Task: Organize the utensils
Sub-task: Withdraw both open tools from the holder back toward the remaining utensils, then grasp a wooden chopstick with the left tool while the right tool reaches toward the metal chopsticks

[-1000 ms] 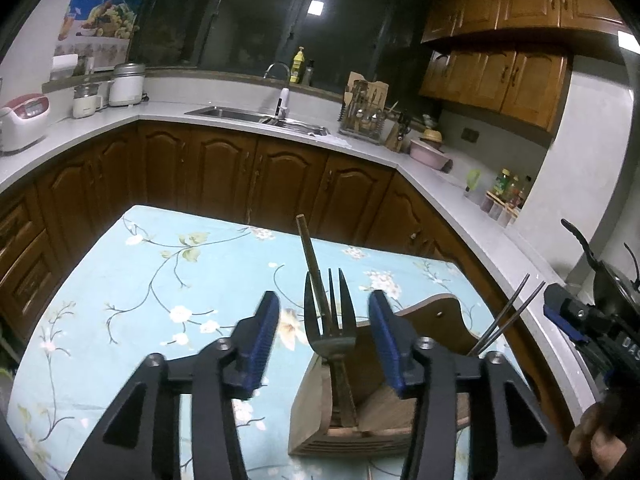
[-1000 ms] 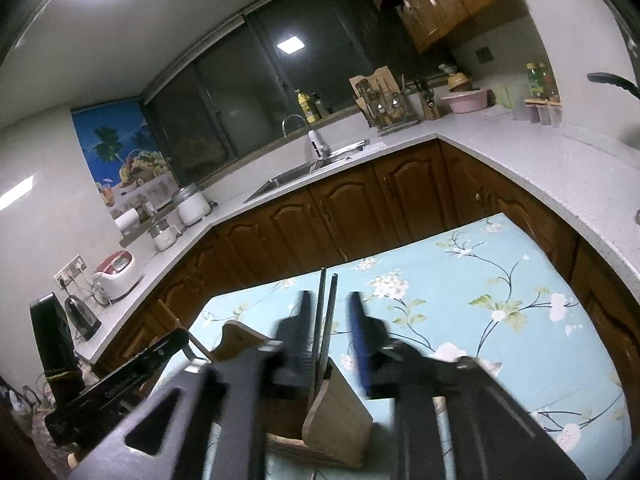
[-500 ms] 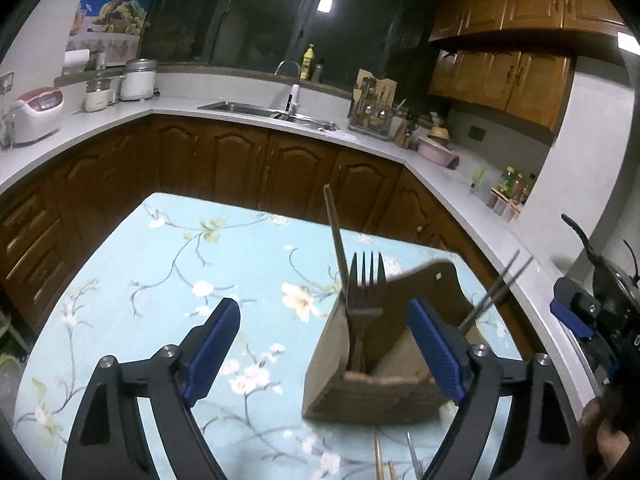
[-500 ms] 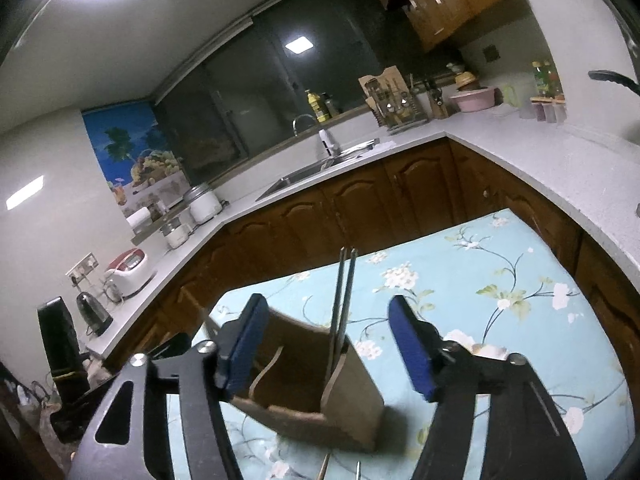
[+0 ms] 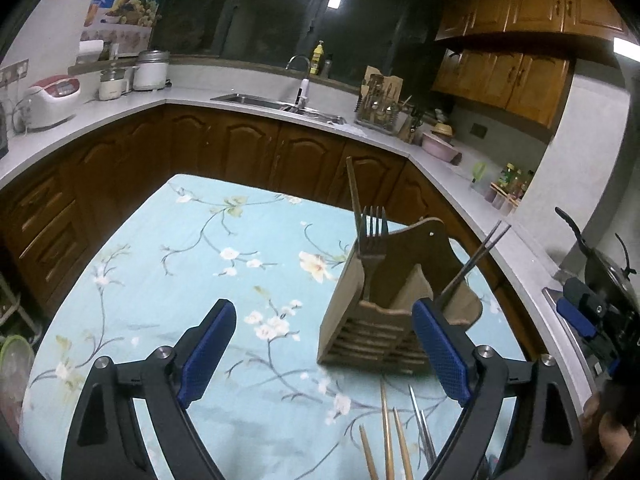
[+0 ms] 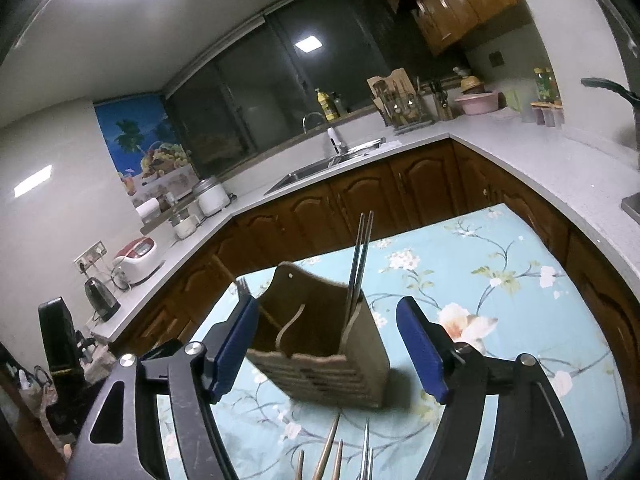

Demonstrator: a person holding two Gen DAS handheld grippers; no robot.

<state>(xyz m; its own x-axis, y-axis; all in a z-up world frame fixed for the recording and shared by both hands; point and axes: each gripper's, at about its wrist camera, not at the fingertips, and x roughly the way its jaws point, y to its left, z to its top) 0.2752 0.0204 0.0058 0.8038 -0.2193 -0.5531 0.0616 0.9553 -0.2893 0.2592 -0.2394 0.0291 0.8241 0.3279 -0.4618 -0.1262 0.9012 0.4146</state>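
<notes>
Gaping wide in the left wrist view, the left gripper [image 5: 324, 350] has just been opening and holds nothing; right of centre on the flowered tablecloth [image 5: 168, 264] stands the wooden holder [image 5: 380, 320], with a fork [image 5: 373, 240] and metal chopsticks [image 5: 478, 256] in it. In the right wrist view, the right gripper [image 6: 328, 346], also just opened, frames the holder [image 6: 332, 364] at lower centre without touching it; loose chopsticks [image 6: 330, 456] lie at the bottom edge.

holder [image 5: 372, 332]: matt brown wood, ribbed front
fork [image 5: 373, 236]: dull dark metal
steel chopsticks [image 6: 360, 256]: smooth grey metal
loose chopsticks [image 5: 386, 436]: pale wood, smooth
desk cloth [image 5: 208, 264]: light blue flowered fabric, matt
left gripper [image 5: 324, 352]: black plastic, blue textured pads
cabinets [image 5: 248, 152]: glossy brown wood
</notes>
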